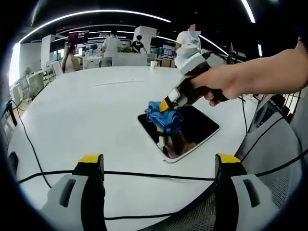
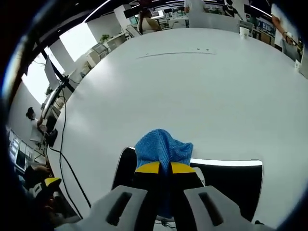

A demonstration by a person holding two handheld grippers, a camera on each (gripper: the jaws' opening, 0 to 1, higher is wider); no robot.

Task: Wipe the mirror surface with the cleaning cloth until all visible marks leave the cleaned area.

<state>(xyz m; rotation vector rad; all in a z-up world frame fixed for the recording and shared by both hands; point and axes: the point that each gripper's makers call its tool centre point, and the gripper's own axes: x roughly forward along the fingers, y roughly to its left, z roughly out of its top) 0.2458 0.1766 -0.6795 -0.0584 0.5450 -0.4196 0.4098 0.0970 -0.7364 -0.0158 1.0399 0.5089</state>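
- The left gripper (image 1: 159, 166) stood with its jaws set wide apart, holding nothing.
- The right gripper (image 2: 165, 168) had its jaws closed together.
- A hand (image 1: 240, 79) gripped the right gripper's body, its forearm extending to the right of the left gripper view.

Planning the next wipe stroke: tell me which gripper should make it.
Right. The right gripper is shut on the blue cloth at the mirror. The left gripper is open, empty, and back from the mirror.
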